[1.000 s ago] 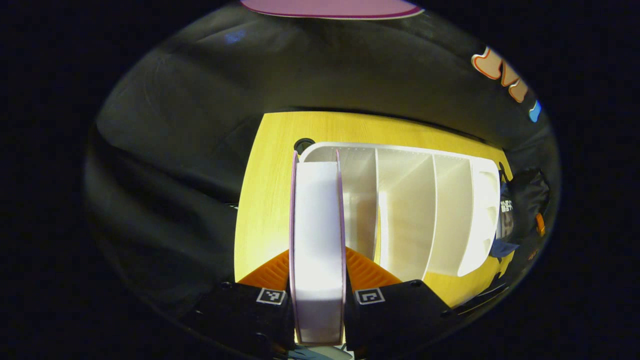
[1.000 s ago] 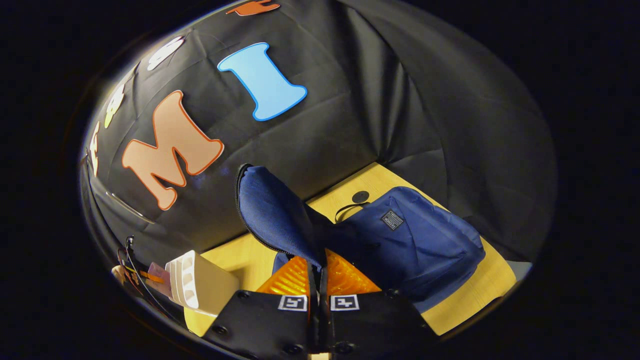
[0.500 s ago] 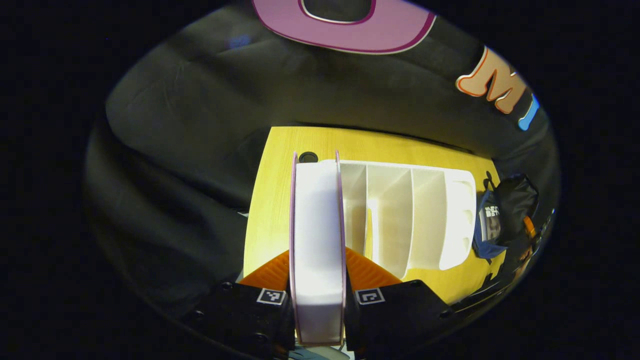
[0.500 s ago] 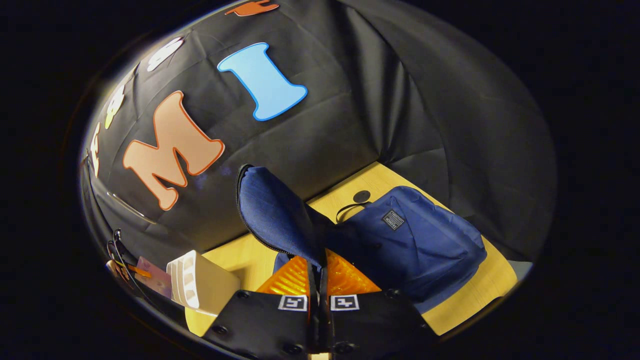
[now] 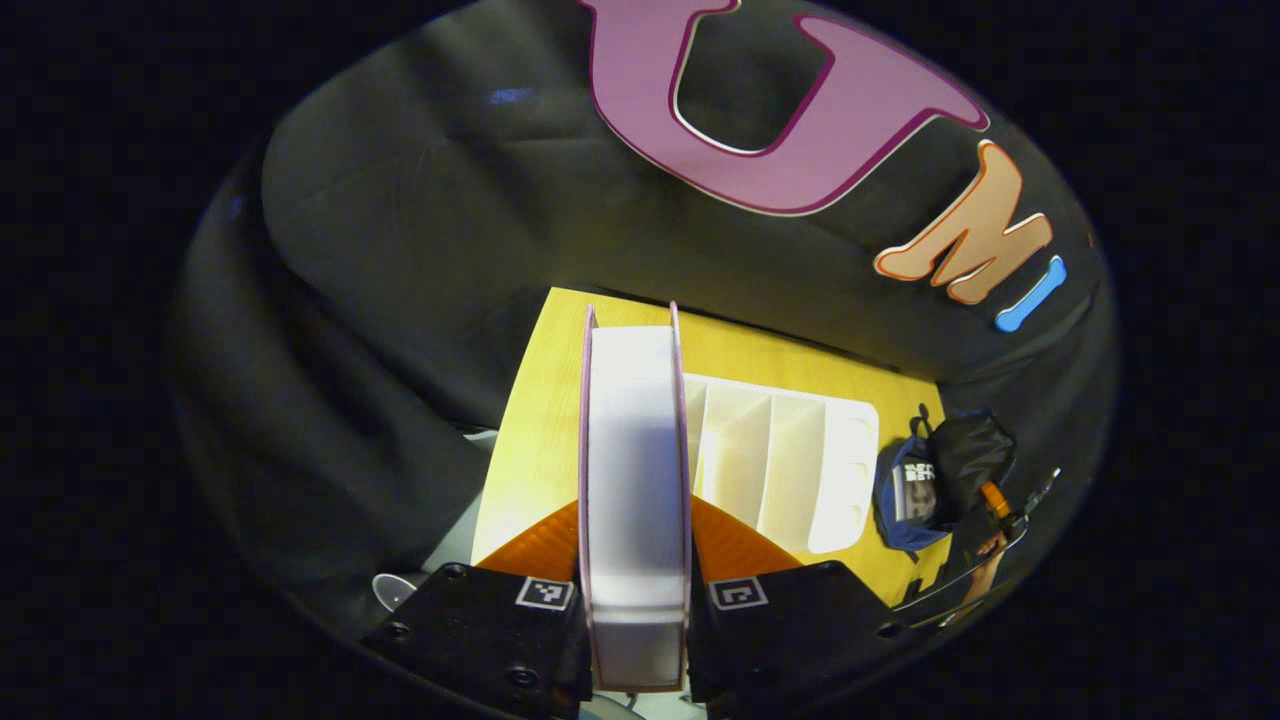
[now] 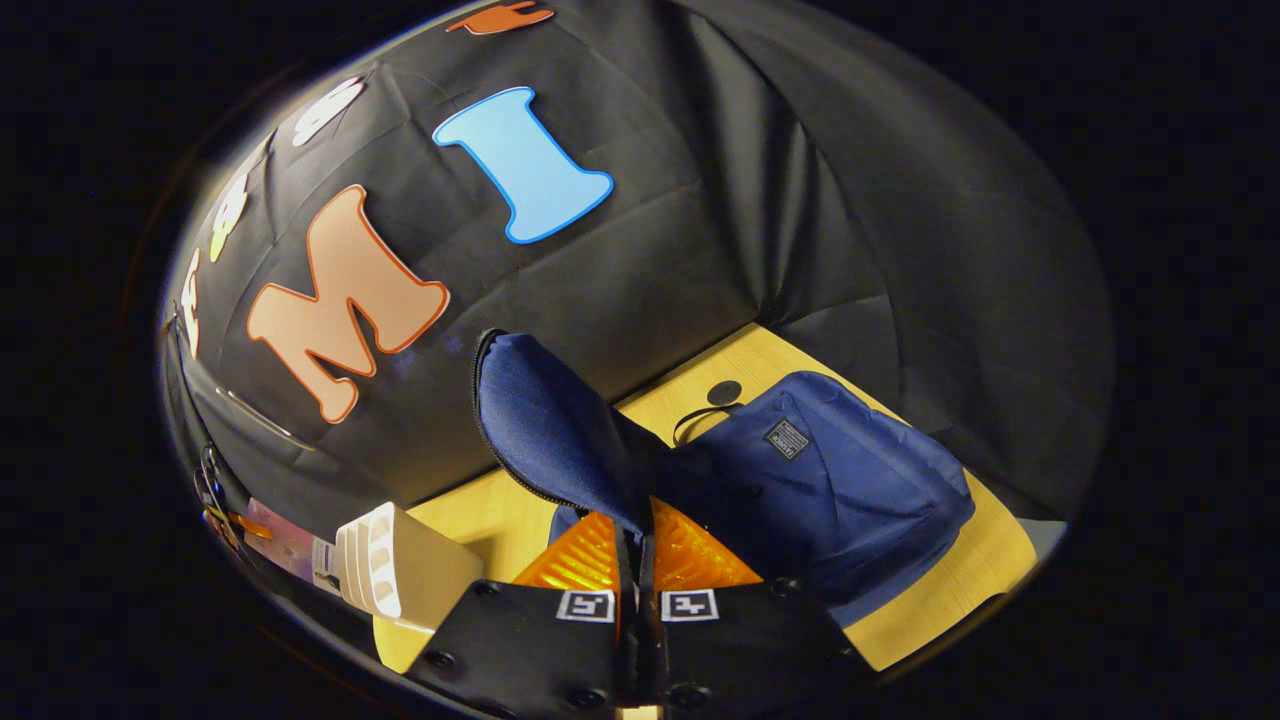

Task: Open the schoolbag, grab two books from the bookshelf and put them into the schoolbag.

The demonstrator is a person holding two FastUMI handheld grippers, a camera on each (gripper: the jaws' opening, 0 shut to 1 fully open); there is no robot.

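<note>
The left gripper [image 5: 636, 560] has lifted the book [image 5: 634, 480] up and away: the white bookshelf [image 5: 790, 470] looks smaller and farther off than a moment ago. So the book is out of the shelf, and it looks ready to go to the schoolbag [image 6: 830, 490]. The left gripper's two fingers press on the book's pink covers, one on each side. The book is thick, with smooth white page edges. The shelf is hard white plastic with thin walls between its slots, and it stands on a yellow wooden table [image 5: 535, 450]. The right gripper [image 6: 640, 570] has not moved. Its fingers are squeezed tight on the bag's flap [image 6: 550, 430], holding it up. The bag is soft blue cloth with a zipper edge, and it lies on the table beside the shelf.
</note>
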